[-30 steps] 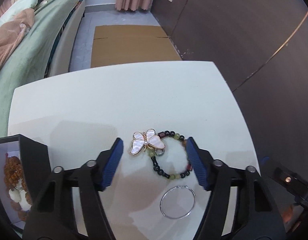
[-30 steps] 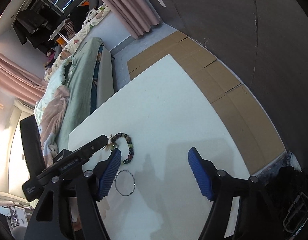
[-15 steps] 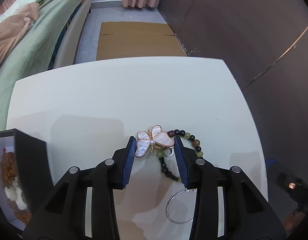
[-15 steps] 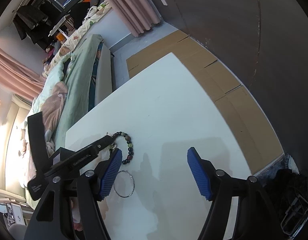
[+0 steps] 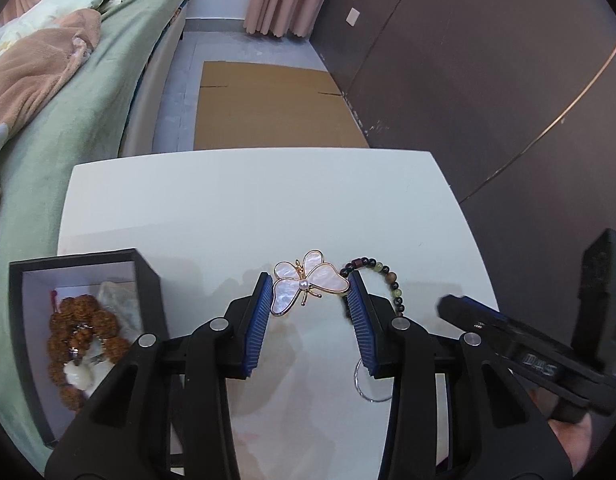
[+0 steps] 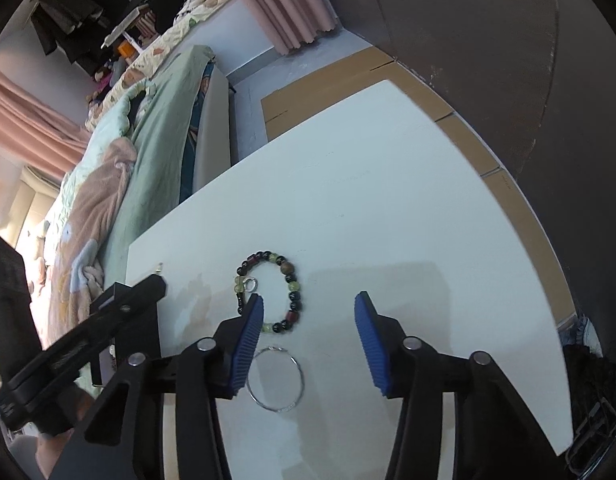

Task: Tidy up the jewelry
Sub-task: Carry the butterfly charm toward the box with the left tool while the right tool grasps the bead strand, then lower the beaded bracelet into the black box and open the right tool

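Note:
My left gripper [image 5: 310, 292] is shut on a pearl-white butterfly brooch [image 5: 304, 285] with a gold rim and holds it above the white table [image 5: 244, 204]. A bracelet of dark and green beads [image 6: 282, 292] lies on the table; it also shows in the left wrist view [image 5: 390, 280], right of the brooch. A thin silver ring [image 6: 275, 378] lies just in front of the bracelet. My right gripper [image 6: 308, 316] is open and empty, hovering over the bracelet and ring. An open black jewelry box [image 5: 16, 312] at the left holds a brown bead bracelet [image 5: 82, 332].
A bed with green and pink bedding [image 5: 60, 80] runs along the table's left side. Flattened cardboard [image 5: 268, 108] lies on the floor beyond the table. A dark wall [image 5: 488, 80] stands to the right. The table's right edge [image 6: 548, 292] is close.
My left gripper closed on the butterfly brooch, lifted it off the bracelet and moved left toward the box. My right gripper moved left over the bracelet and ring.

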Demonstrator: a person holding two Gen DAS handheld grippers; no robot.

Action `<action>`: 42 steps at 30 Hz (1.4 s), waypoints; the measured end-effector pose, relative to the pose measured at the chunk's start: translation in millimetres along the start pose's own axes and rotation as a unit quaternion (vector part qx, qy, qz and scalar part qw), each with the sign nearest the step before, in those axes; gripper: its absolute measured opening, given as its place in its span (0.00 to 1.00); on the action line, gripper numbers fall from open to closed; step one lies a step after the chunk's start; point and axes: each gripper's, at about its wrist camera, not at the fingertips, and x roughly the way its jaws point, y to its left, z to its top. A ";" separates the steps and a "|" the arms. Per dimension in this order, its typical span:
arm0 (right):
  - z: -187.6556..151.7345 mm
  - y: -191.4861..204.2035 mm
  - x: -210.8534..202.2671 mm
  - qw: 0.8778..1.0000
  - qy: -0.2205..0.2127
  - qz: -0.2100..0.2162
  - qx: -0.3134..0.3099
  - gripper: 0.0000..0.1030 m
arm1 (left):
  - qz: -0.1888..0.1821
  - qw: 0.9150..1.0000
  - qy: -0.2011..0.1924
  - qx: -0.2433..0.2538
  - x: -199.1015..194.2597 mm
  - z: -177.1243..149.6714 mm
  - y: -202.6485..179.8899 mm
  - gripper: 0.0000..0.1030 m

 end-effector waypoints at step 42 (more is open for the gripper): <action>-21.6 104.4 -32.1 0.992 -0.070 0.032 -0.096 0.07 | -0.005 0.997 -0.068 -0.046 -128.6 -17.0 103.5 0.75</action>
